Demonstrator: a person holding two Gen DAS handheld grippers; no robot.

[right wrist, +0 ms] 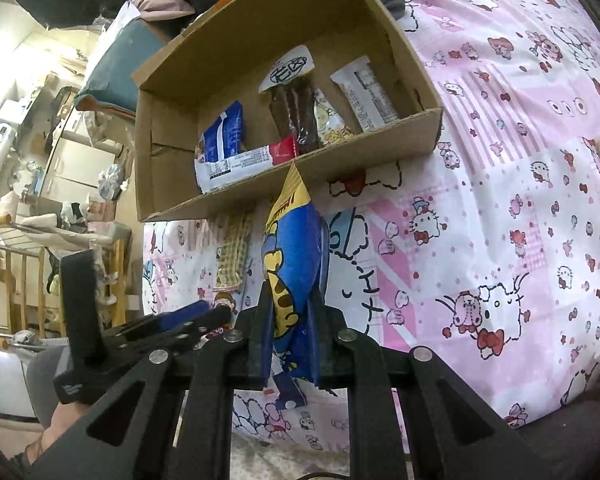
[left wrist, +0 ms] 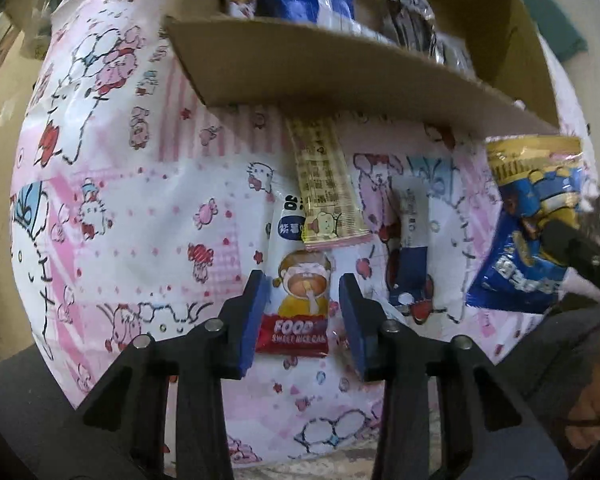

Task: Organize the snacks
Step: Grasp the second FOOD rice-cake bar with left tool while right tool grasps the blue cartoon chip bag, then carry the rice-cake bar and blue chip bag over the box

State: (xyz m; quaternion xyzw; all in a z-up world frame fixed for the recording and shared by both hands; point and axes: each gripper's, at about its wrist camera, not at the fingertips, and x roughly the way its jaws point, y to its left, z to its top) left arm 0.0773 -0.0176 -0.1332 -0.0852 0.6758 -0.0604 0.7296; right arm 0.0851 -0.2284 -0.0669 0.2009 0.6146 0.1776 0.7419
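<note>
The right gripper (right wrist: 290,300) pinches a shiny blue-and-yellow snack bag (right wrist: 292,264) near the brown cardboard box (right wrist: 340,160) (snacks inside). The left gripper (left wrist: 302,312), jaws spread, sits around a red-and-white rice cake packet (left wrist: 300,300).

Pink cartoon-print bedsheet (right wrist: 480,208); cluttered wooden rack (right wrist: 24,280).

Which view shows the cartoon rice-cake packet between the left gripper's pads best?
The left wrist view: the rice-cake packet lies flat on the cloth between the left gripper pads, print readable. In the right wrist view only a sliver shows behind that gripper.
</note>
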